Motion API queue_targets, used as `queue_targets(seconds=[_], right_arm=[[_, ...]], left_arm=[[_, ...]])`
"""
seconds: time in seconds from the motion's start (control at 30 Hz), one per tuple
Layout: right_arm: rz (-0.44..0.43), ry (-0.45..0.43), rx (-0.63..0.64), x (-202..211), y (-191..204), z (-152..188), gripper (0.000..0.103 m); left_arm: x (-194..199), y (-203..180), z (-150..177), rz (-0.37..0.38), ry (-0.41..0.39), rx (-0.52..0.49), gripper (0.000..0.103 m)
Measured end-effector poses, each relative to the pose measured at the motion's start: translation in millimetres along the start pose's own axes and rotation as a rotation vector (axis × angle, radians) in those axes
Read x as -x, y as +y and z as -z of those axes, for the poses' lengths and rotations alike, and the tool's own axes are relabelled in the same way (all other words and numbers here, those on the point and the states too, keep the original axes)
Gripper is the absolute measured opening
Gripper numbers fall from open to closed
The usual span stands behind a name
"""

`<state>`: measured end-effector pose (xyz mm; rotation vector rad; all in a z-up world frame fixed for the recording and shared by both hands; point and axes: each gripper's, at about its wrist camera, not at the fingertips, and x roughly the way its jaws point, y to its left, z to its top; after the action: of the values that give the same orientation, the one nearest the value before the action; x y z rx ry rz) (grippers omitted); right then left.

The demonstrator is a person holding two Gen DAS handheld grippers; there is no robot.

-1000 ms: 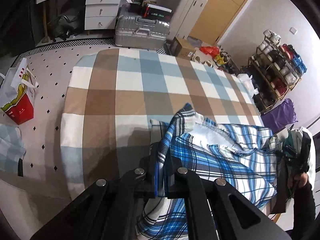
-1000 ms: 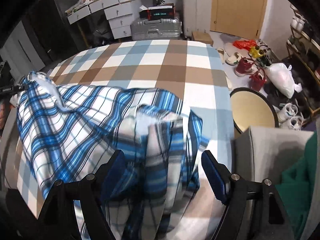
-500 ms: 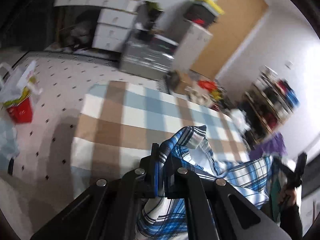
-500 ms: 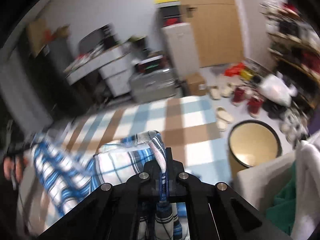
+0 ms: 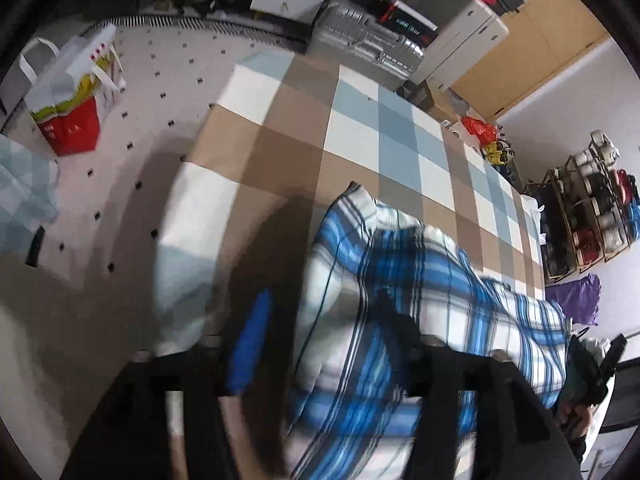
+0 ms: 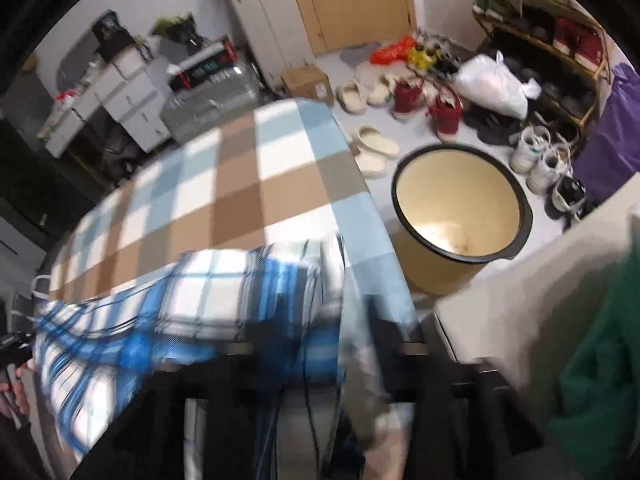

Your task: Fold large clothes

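Left wrist view: blue plaid garment (image 5: pixel 420 280) bunched on checked tablecloth (image 5: pixel 360 136); both claws just opened, wide, cloth loose between.

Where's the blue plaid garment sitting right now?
The blue plaid garment lies bunched at the near edge of the checked tablecloth, low and right in the left wrist view, with the round cream bin off its right end.

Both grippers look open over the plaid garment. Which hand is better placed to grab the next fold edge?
Left, marginally: the left gripper straddles the plaid garment near its corner; the right gripper sits mid-cloth.
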<state>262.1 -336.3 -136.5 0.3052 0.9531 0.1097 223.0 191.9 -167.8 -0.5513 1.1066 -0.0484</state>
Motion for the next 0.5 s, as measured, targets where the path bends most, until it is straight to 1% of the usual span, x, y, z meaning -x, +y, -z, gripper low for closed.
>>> queue_targets(seconds=[0.03,0.07,0.1,0.13,0.17,0.2,0.27,0.3,0.37,0.4,0.43,0.47,0.5], right_arm=[[-0.028,-0.029,0.007,15,1,8,0.075],[-0.06,-0.036,0.02,25,4,15,0.075],[-0.103,-0.039,0.032,34,7,25,0.076],[-0.129,-0.037,0.039,40,8,36,0.077],[-0.137,-0.034,0.04,44,9,47,0.082],[-0.148,-0.019,0.047,45,9,61,0.085],[-0.167,0.018,0.08,40,12,82,0.085],[-0.157,0.04,0.1,34,15,90,0.085],[-0.152,0.064,0.116,22,18,98,0.083],[-0.166,0.069,0.108,19,18,99,0.069],[-0.199,0.074,0.098,17,19,99,0.051],[-0.199,0.08,0.093,16,19,97,0.011],[-0.191,0.076,0.079,17,18,93,0.005]], left_arm=[[8,2,9,0.037,-0.007,0.002,0.076],[14,4,18,0.071,-0.008,0.003,0.076],[16,4,26,0.085,0.005,-0.003,0.076],[17,4,36,0.095,0.028,-0.015,0.076],[15,4,47,0.101,0.06,-0.034,0.076],[11,2,55,0.09,0.087,-0.051,0.076],[-1,-1,70,0.063,0.13,-0.087,0.076],[-10,-2,78,0.051,0.159,-0.104,0.076],[-23,-3,89,0.051,0.199,-0.11,0.076],[-26,-3,92,0.055,0.203,-0.106,0.076],[-21,-5,94,0.052,0.159,-0.116,0.076],[-18,-8,94,0.066,0.125,-0.129,0.066],[-16,-10,94,0.092,0.117,-0.137,0.05]])
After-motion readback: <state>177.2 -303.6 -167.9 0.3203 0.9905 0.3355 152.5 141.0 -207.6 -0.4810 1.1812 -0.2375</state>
